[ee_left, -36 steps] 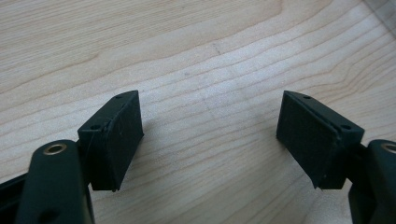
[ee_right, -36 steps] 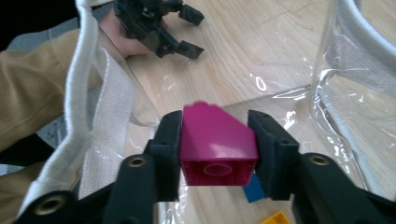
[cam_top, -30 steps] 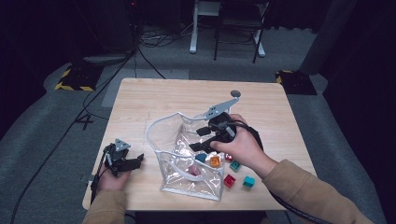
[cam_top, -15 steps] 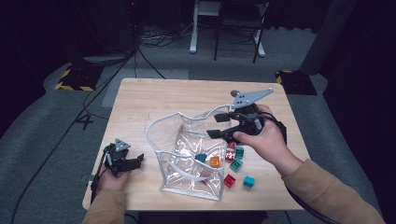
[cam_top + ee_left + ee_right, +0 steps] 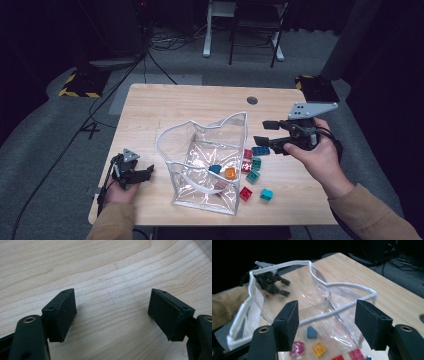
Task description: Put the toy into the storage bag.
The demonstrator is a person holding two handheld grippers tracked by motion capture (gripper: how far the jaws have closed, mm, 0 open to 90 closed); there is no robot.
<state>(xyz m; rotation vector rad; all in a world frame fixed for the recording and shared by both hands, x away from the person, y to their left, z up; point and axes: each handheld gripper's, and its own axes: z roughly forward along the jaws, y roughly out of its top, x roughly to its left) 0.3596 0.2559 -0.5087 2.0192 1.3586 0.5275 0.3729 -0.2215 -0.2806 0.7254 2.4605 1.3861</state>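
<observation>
A clear plastic bag (image 5: 200, 186) with a white rim stands open mid-table. Inside it lie a blue brick (image 5: 215, 169), an orange brick (image 5: 230, 173) and a pink one (image 5: 220, 186). My right gripper (image 5: 260, 131) hovers right of the bag, above the table, open with nothing between its fingers. Its own view looks over the bag rim (image 5: 287, 263) past the open right gripper (image 5: 327, 322) at the blue brick (image 5: 312, 332) and orange brick (image 5: 319, 349). My left gripper (image 5: 145, 172) rests open on the table left of the bag; the left gripper (image 5: 111, 312) has bare wood between its pads.
Several loose bricks lie on the wooden table (image 5: 165, 107) right of the bag: a red one (image 5: 247, 154), a blue one (image 5: 260, 150), two teal ones (image 5: 256, 163), another red (image 5: 245, 193) and a cyan one (image 5: 266, 194). A cable hole (image 5: 252, 100) sits at the back.
My right gripper has come away from the bag's mouth, moving right and slightly up. The left gripper and the bag have stayed put.
</observation>
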